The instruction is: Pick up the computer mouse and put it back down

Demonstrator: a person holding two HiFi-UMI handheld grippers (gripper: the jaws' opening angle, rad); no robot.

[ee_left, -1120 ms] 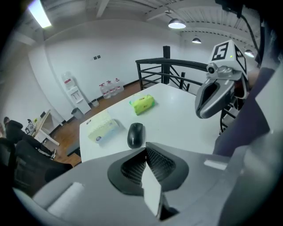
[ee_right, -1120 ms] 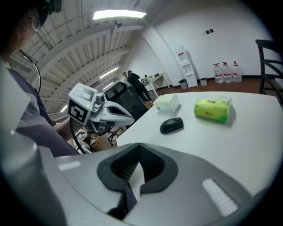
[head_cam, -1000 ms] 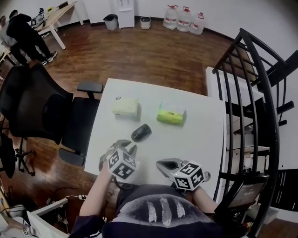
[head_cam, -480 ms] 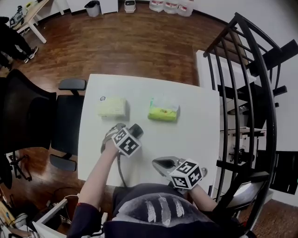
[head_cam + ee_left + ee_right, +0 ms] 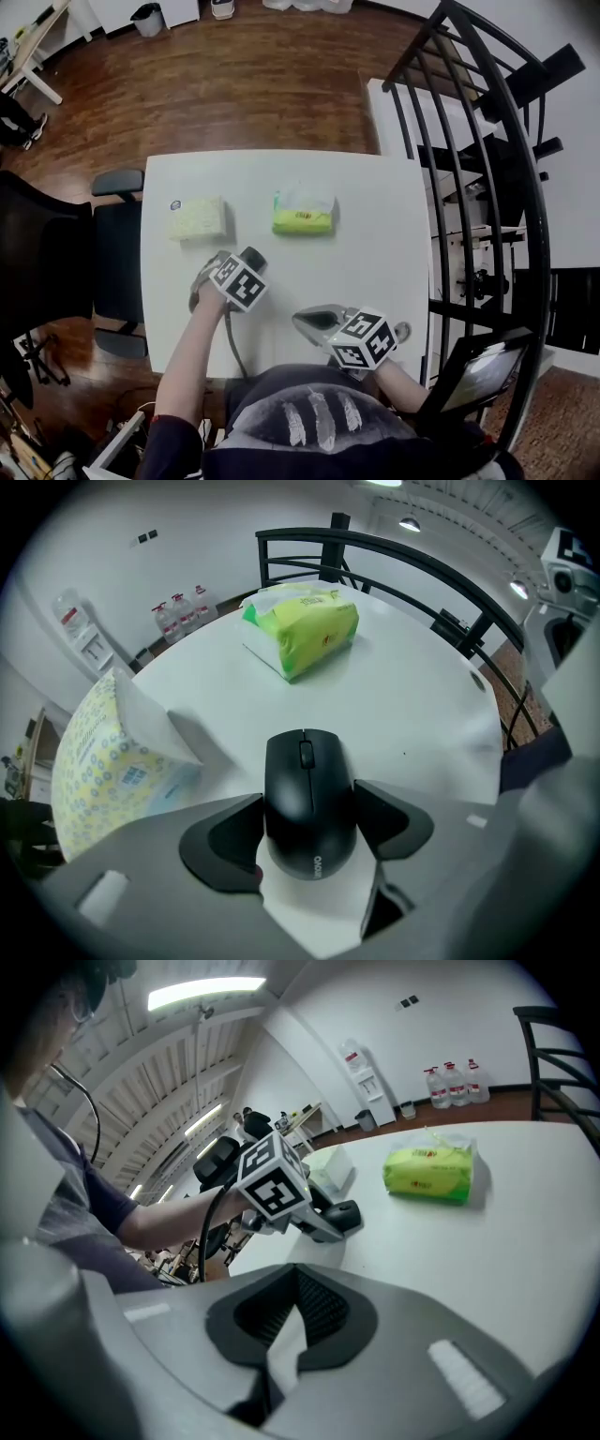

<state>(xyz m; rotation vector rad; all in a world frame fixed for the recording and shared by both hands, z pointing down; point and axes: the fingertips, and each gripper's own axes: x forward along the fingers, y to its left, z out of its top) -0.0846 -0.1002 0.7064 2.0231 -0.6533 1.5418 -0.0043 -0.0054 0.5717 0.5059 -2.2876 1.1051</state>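
A black computer mouse (image 5: 305, 771) lies on the white table (image 5: 375, 244), between the jaws of my left gripper (image 5: 309, 808). That gripper points steeply down and its jaws are closing; both pads (image 5: 225, 832) lie against the mouse's sides. In the head view the left gripper (image 5: 234, 262) covers most of the mouse (image 5: 251, 255). My right gripper (image 5: 302, 319) hovers near the table's front edge, shut, with nothing between its pads (image 5: 295, 1274). From there I see the left gripper's marker cube (image 5: 272, 1183) over the mouse (image 5: 342, 1215).
A green tissue pack (image 5: 302, 214) and a pale yellow pack (image 5: 198, 218) lie farther back on the table. A black office chair (image 5: 103, 253) stands at the table's left. A black metal railing (image 5: 487, 187) runs along the right.
My left gripper moved from the table's front edge forward and down over the mouse, and its jaws opened around it. The right gripper stayed near the front edge.
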